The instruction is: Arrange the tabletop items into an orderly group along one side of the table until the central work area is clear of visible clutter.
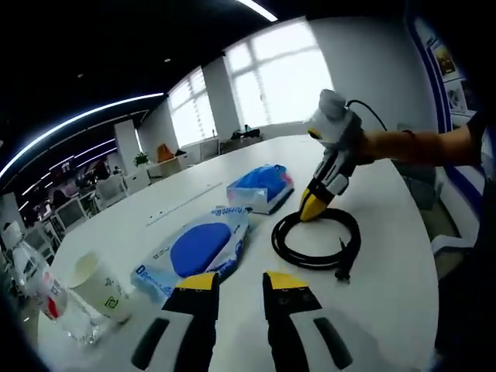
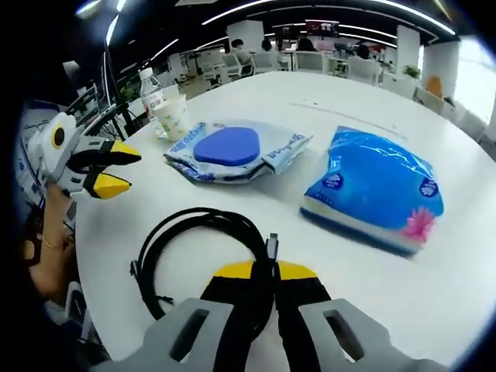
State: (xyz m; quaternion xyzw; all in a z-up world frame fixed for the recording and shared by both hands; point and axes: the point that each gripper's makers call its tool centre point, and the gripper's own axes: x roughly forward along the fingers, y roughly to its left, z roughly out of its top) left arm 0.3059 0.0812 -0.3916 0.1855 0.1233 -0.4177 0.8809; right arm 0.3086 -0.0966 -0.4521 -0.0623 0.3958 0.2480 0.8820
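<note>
A coiled black cable [image 1: 316, 242] [image 2: 167, 232] lies on the round white table [image 1: 387, 201] [image 2: 310, 93]. My right gripper [image 2: 264, 271] [image 1: 314, 206] is shut on the near side of the coil, with a strand pinched between its yellow tips. The left gripper [image 1: 241, 282] [image 2: 121, 169] hovers open over the table edge, holding nothing. A flat wipes pack with a blue oval [image 1: 198, 248] [image 2: 232, 147] lies just beyond the left jaws. A blue tissue pack [image 1: 262, 186] [image 2: 380, 186] sits past it, beside the cable.
A paper cup [image 1: 97, 287] [image 2: 172, 116] and a clear plastic bottle [image 1: 39, 288] [image 2: 153, 91] stand together at the table's edge. A person's sleeve and arm [image 1: 418, 147] hold the right gripper. Office desks and chairs [image 2: 310, 58] stand beyond the table.
</note>
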